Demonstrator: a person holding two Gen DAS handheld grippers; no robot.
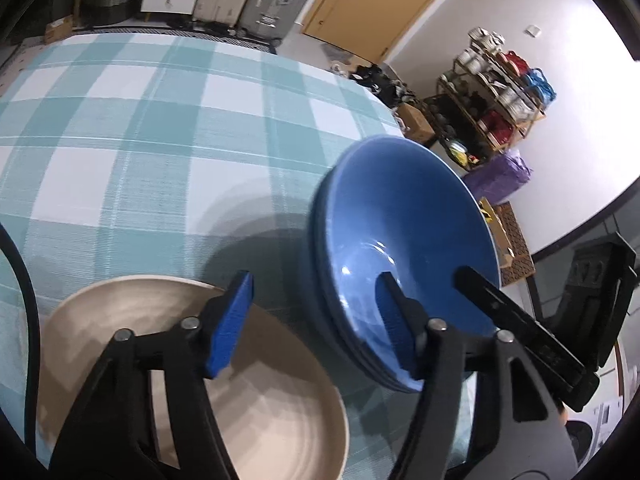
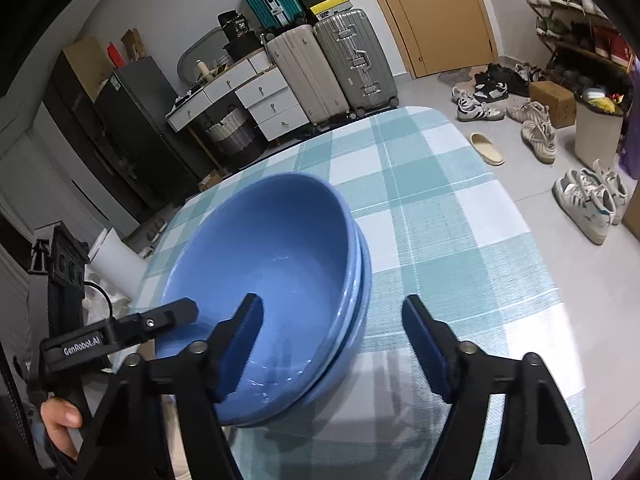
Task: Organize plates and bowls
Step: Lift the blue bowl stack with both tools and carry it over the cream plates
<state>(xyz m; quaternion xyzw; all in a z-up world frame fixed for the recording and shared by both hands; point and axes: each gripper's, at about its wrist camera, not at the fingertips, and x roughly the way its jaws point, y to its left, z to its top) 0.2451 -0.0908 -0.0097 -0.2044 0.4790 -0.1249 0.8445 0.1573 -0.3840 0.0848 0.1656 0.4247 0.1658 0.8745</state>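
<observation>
- Two pairs of tongs worked at one stack of blue bowls that stood on the desk, which was covered with a teal-and-white checked cloth.
- The stack showed several nested rims; how many bowls it held could not be told exactly.
- The left tongs straddled the near-left wall of the stack: one blue pad sat inside the top bowl, the other stood outside, above the gap between the bowls and a cream plate.
- Those left jaws stood apart, and the outer pad was clear of the bowl wall, so nothing was clamped.
- The cream plate lay flat on the cloth just beside the bowls, at the near left in the left wrist view.
- The right tongs straddled the near-right rim of the same stack: the left pad reached inside the top bowl, the right pad stood outside over the cloth.
- The right jaws were likewise released, with a plain gap between the outer pad and the rim.
- A hand showed at the lower left of the right wrist view, wrapped round the black handle of the other tool.
- Suitcases, a white chest of drawers and a tan door stood beyond the desk, and shoes lay scattered on the floor to its right.
</observation>
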